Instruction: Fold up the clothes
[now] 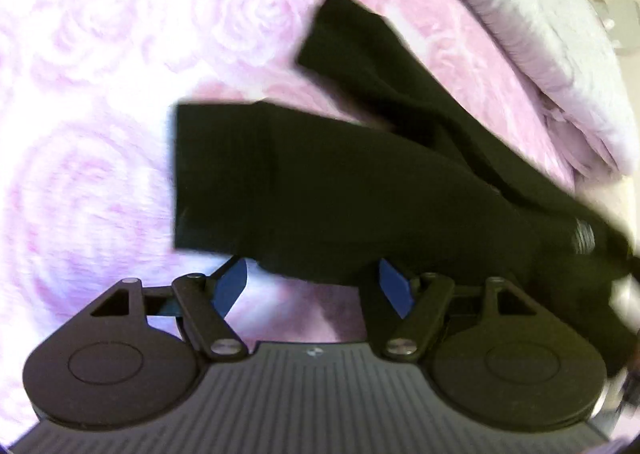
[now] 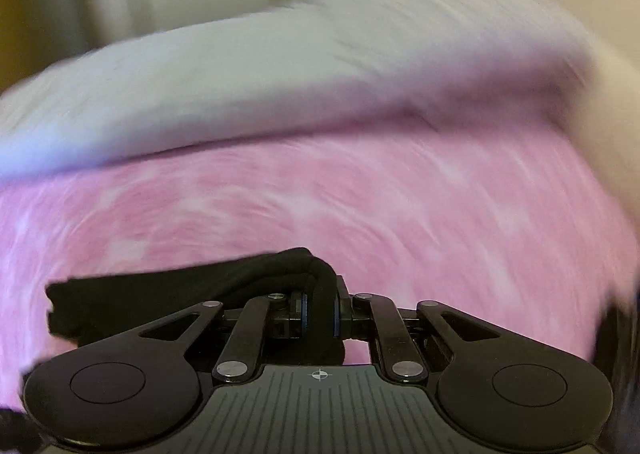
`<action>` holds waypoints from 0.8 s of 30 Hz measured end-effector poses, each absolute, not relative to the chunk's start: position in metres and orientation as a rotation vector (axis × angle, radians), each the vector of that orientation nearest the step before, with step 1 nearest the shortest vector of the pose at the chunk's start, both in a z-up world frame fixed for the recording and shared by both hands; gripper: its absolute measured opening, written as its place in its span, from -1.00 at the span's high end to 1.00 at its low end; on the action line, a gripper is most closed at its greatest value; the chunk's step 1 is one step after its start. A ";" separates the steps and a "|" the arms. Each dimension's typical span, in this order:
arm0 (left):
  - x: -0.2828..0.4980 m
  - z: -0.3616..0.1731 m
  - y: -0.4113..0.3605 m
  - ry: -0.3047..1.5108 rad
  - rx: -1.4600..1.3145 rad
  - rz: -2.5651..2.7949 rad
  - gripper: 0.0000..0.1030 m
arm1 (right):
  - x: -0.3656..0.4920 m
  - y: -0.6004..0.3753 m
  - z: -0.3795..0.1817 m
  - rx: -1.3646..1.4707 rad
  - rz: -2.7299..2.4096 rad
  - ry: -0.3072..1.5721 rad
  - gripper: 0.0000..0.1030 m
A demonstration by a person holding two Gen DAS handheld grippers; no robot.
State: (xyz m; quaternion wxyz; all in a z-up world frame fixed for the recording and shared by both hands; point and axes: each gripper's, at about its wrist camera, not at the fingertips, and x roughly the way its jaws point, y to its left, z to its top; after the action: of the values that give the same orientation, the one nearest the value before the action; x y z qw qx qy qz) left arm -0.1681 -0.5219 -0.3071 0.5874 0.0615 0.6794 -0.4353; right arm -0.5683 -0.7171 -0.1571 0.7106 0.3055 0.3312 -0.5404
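right claw [image 2: 320,320] pinches black garment [image 2: 168,294] above pink blanket [image 2: 400,214], near white bedding [image 2: 280,74].

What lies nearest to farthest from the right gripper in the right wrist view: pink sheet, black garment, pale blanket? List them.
1. black garment: pinched in the right gripper, trailing to its left.
2. pink sheet: spread just ahead, under the garment.
3. pale blanket: bunched beyond the sheet, farthest back.
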 end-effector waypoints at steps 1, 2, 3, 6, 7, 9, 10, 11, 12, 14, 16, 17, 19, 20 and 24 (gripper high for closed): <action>-0.171 -0.309 -0.526 1.591 0.131 -1.007 -0.34 | -0.589 -0.716 -0.162 0.753 -1.246 0.707 0.81; -0.174 -0.310 -0.531 1.590 0.121 -1.004 -0.34 | -0.606 -0.711 -0.170 0.818 -1.283 0.689 0.81; -0.176 -0.310 -0.535 1.587 0.114 -1.007 -0.34 | -0.623 -0.706 -0.178 0.880 -1.314 0.675 0.81; -0.181 -0.310 -0.541 1.611 0.077 -1.003 -0.33 | -0.661 -0.694 -0.198 1.031 -1.392 0.647 0.81; -0.183 -0.306 -0.543 1.635 0.038 -1.010 -0.33 | -0.670 -0.690 -0.203 1.072 -1.410 0.638 0.81; -0.189 -0.300 -0.551 1.661 0.001 -1.035 -0.33 | -0.677 -0.680 -0.206 1.102 -1.403 0.630 0.81; -0.192 -0.297 -0.557 1.667 0.000 -1.052 -0.34 | -0.675 -0.678 -0.205 1.091 -1.393 0.631 0.81; -0.196 -0.294 -0.564 1.672 0.005 -1.067 -0.34 | -0.674 -0.676 -0.205 1.080 -1.383 0.633 0.81; -0.203 -0.295 -0.575 1.670 0.063 -1.072 -0.34 | -0.672 -0.674 -0.204 1.069 -1.373 0.635 0.81; -0.218 -0.303 -0.592 1.674 0.165 -1.063 -0.34 | -0.669 -0.669 -0.202 1.047 -1.353 0.638 0.81; -0.226 -0.312 -0.599 1.663 0.211 -1.047 -0.09 | -0.666 -0.665 -0.201 1.025 -1.332 0.641 0.81; -0.230 -0.311 -0.602 1.639 0.214 -1.059 0.24 | -0.665 -0.663 -0.200 1.016 -1.323 0.641 0.81; -0.227 -0.303 -0.600 1.592 0.211 -1.060 0.60 | -0.661 -0.664 -0.199 1.004 -1.311 0.634 0.81; -0.217 -0.292 -0.593 1.576 0.171 -1.065 0.89 | -0.660 -0.664 -0.196 1.004 -1.303 0.619 0.81; -0.165 -0.239 -0.543 1.468 -0.010 -1.081 0.88 | -0.651 -0.663 -0.176 1.008 -1.253 0.547 0.81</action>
State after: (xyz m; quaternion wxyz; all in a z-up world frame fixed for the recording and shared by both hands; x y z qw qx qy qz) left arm -0.1649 -0.5434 -0.2390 0.6125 -0.0045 0.6364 -0.4688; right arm -0.6514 -0.6628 -0.1757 0.6603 0.4457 0.2416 -0.5540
